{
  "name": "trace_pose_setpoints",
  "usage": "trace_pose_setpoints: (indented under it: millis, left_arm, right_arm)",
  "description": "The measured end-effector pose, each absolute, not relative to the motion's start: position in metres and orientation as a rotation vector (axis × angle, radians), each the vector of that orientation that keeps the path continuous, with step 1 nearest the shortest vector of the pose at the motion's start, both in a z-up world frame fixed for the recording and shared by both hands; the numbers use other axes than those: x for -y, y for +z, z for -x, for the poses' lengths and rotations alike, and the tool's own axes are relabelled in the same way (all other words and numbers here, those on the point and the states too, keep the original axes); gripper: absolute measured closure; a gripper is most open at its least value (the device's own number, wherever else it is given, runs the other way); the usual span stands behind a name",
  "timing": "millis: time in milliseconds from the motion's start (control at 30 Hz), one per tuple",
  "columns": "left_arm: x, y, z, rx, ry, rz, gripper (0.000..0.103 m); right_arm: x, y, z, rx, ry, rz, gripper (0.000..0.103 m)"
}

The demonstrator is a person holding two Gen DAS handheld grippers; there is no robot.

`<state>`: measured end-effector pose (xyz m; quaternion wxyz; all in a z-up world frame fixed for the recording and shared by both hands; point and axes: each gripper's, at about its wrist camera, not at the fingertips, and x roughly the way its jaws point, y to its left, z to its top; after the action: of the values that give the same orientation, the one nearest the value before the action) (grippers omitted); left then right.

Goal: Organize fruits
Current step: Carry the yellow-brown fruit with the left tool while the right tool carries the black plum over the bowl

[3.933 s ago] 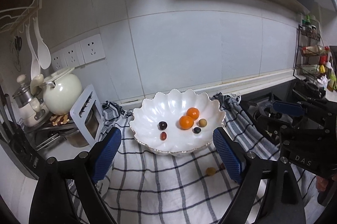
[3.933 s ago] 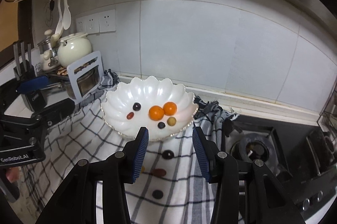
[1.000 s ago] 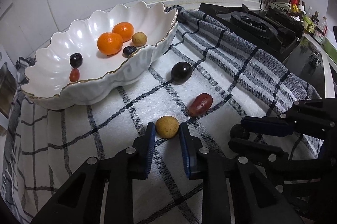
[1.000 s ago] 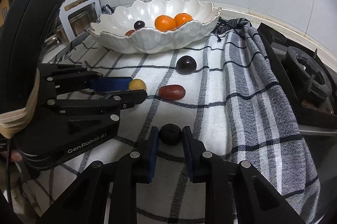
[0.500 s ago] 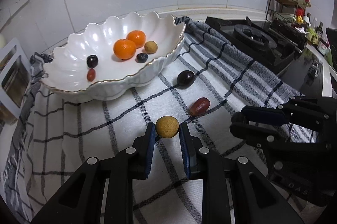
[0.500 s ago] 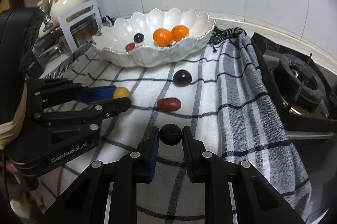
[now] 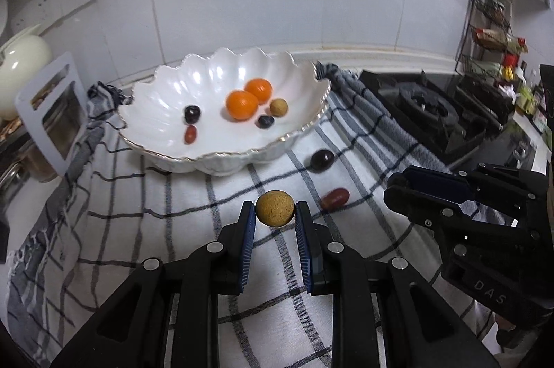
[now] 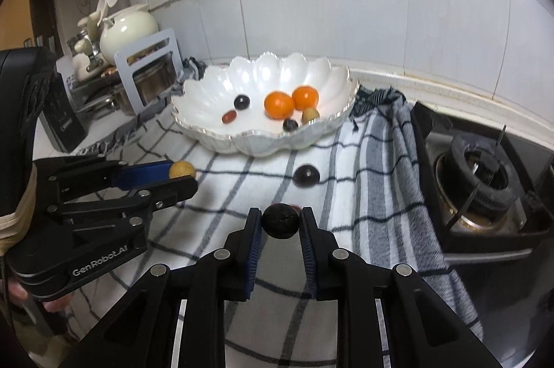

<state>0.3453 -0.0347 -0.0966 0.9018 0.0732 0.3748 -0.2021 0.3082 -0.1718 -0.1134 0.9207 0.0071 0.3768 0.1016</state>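
Observation:
My left gripper (image 7: 275, 216) is shut on a round tan fruit (image 7: 275, 208), held above the checked cloth (image 7: 194, 250). My right gripper (image 8: 280, 222) is shut on a small black fruit (image 8: 280, 221), also off the cloth. The white scalloped bowl (image 7: 166, 94) lies ahead with two oranges (image 7: 242, 105), a tan fruit, two dark fruits and a red one in it. On the cloth between bowl and grippers rest a dark round fruit (image 7: 322, 159) and a red oblong fruit (image 7: 335, 198). In the right wrist view the red fruit is mostly hidden behind the black one.
A gas hob (image 8: 484, 174) lies to the right of the cloth. At left stand a grey rack with a steel pot (image 8: 152, 73), a cream teapot (image 8: 128, 28) and wall sockets. A spice rack (image 7: 495, 35) stands far right.
Both grippers have risen off the cloth, each carrying its fruit. The bowl and loose fruits now sit lower and farther in both views.

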Motion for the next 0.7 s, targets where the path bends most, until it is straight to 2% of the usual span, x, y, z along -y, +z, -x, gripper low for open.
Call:
trace_pose_setpoints:
  millis: [700]
  left_arm:
    - [0.018, -0.037, -0.361, -0.624, -0.3, -0.092, 0.079]
  right_arm:
    - [0.161, -0.059, -0.342, -0.616, 0.255, -0.035, 0.079]
